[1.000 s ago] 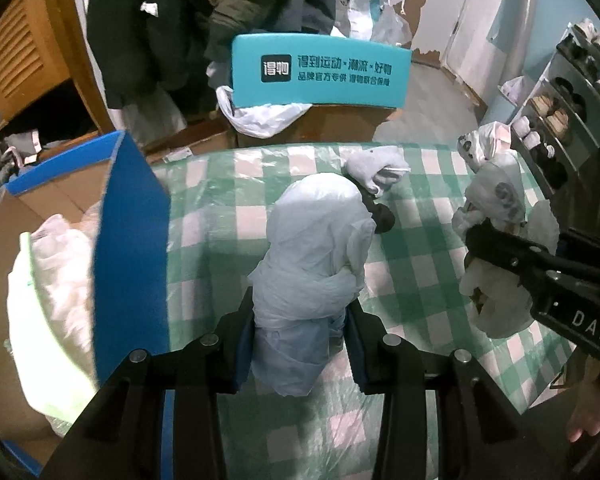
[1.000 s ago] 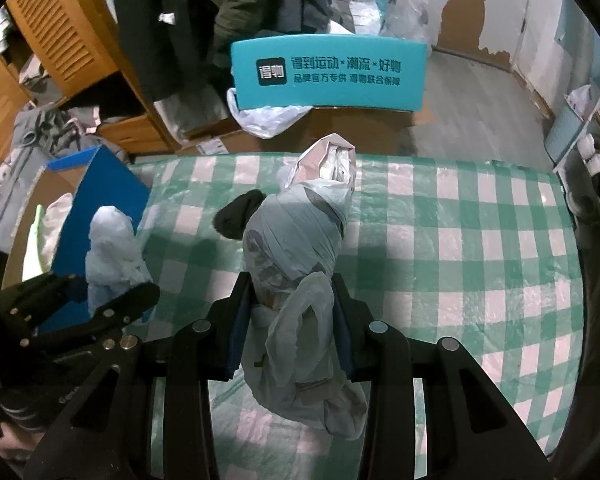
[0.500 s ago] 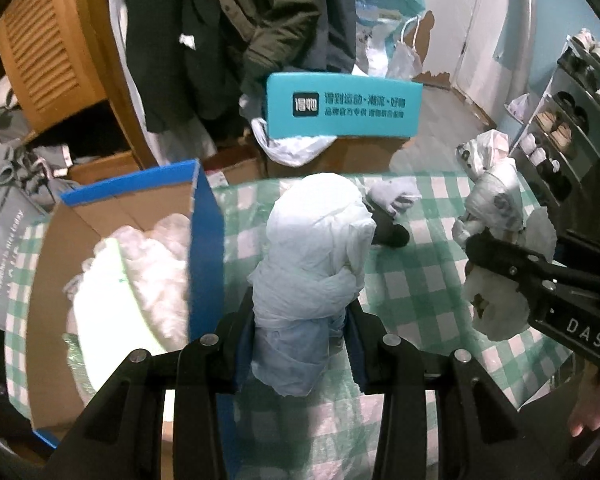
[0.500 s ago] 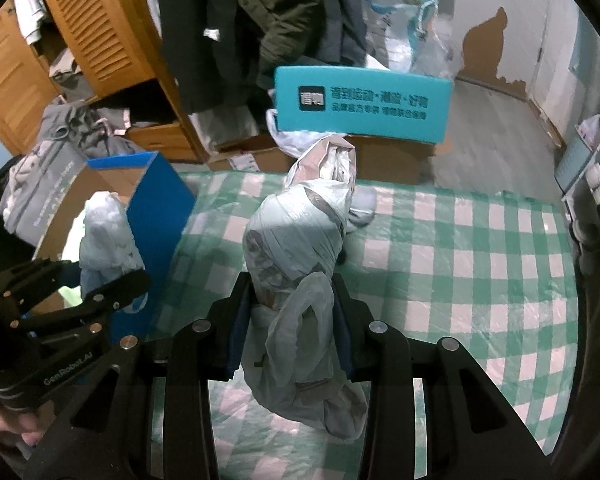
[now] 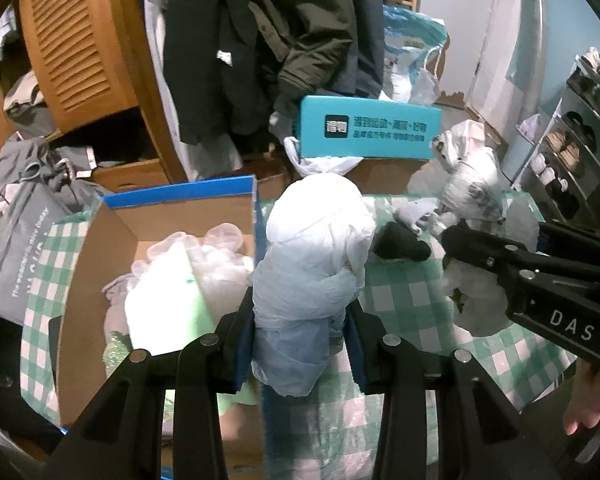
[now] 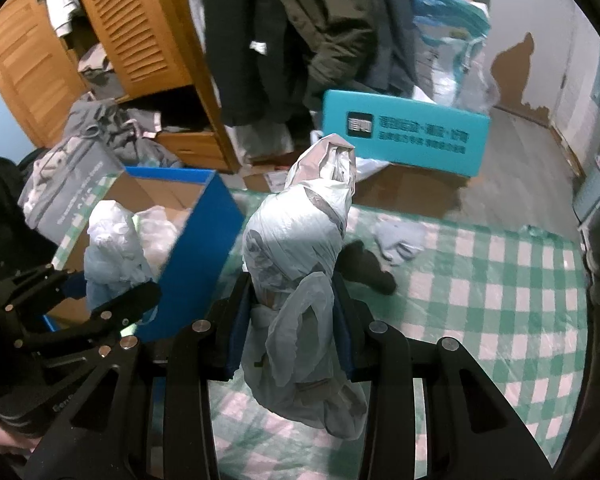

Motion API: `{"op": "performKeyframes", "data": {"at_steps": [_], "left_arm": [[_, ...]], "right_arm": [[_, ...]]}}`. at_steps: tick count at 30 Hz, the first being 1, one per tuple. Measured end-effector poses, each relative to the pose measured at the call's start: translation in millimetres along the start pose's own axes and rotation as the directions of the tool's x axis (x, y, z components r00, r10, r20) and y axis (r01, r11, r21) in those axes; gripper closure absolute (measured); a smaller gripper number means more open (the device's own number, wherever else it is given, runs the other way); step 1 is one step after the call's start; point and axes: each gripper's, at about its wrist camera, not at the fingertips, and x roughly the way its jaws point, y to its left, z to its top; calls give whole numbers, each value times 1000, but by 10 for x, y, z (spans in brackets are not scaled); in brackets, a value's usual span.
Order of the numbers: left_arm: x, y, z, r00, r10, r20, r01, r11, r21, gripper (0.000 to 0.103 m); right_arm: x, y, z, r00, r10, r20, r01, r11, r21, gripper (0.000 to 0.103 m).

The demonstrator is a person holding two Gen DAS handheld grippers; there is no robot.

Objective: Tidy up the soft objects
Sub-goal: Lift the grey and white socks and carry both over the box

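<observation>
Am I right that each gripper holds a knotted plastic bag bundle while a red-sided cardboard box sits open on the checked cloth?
Not quite: the cardboard box has blue sides, not red, as the right wrist view shows. The left gripper and the right gripper do each hold a bag bundle.

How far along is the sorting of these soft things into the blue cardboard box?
Partly done: the blue cardboard box already holds a heap of plastic bags. In hand: the left gripper is clamped on a white bag bundle beside the box, and the right gripper grips a grey bag bundle. Left on the checked tablecloth: a black sock and a pale glove.
</observation>
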Motion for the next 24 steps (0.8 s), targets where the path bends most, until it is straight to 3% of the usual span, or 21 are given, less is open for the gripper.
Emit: {"op": "performKeyframes", "data": {"at_steps": [24], "left_arm": [[-113,1016,-101,997,80,9,-77,985,-157,63]], "right_arm": [[242,999,361,995,103,-5,-102,984,-147,67]]}}
